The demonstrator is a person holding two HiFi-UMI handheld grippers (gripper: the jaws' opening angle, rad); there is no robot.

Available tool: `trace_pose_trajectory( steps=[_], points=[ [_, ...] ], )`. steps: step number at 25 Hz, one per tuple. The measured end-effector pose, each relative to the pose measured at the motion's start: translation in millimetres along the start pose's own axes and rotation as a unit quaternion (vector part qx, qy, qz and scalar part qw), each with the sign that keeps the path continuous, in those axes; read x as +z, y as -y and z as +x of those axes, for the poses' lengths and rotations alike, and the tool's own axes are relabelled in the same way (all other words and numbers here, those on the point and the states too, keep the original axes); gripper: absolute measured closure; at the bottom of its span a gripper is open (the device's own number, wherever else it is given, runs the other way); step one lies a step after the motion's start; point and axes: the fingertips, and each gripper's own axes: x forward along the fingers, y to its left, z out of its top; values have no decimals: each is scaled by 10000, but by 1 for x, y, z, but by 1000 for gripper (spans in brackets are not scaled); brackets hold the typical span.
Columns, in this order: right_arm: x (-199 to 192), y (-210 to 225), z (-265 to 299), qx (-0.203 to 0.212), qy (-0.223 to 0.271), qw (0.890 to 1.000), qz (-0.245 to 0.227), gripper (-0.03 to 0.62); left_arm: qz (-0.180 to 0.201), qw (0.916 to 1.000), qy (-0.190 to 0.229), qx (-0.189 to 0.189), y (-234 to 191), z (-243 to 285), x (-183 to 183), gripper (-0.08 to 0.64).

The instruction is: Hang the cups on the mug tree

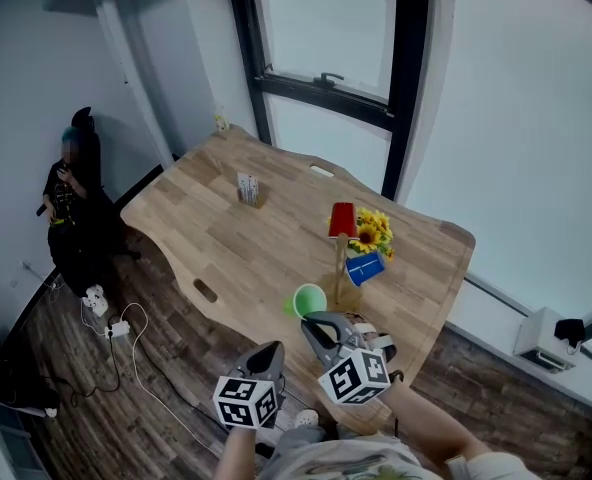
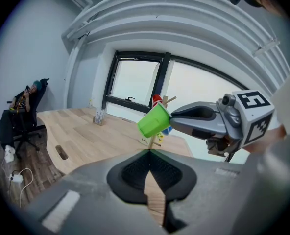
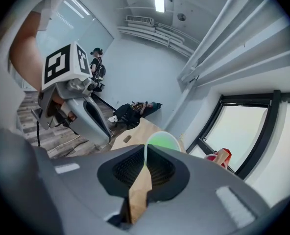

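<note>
A wooden mug tree (image 1: 339, 268) stands near the table's right front, with a red cup (image 1: 342, 218) on top and a blue cup (image 1: 364, 267) on a lower peg. Just left of its base hangs a green cup (image 1: 309, 299), tilted, its rim pinched by my right gripper (image 1: 314, 318), which is shut on it. In the right gripper view the green cup (image 3: 163, 141) sits at the jaw tips (image 3: 146, 148), with the red cup (image 3: 218, 156) beyond. My left gripper (image 1: 273, 348) is shut and holds nothing, below the table's front edge. From the left gripper view the green cup (image 2: 154, 121) hangs in front of the tree (image 2: 157, 140).
Yellow sunflowers (image 1: 372, 233) sit by the tree. A small card holder (image 1: 247, 189) stands at the middle of the wooden table (image 1: 226, 238). A seated person (image 1: 71, 198) is at the far left wall. A power strip and cables (image 1: 116, 328) lie on the floor. Windows run behind the table.
</note>
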Motion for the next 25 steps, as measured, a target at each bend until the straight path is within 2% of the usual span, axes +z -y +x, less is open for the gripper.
trace_pose_trajectory(
  steps=[8,12,18,25],
  points=[
    [9,12,12,-13,210,9987,467,572,-32,10000,-11,25,-4,-3,1,558],
    [11,22,18,-62,384,9956,858,572,-49,10000,-13,32,-4,-1,1,558],
    [16,33,31,-38,726,9845,1598,572,-64,10000,-47,55,-6,2,0,558],
    [9,49,44,-24,942,9646,2464,572,-82,9999,-94,68,-9,9,-1,558]
  ],
)
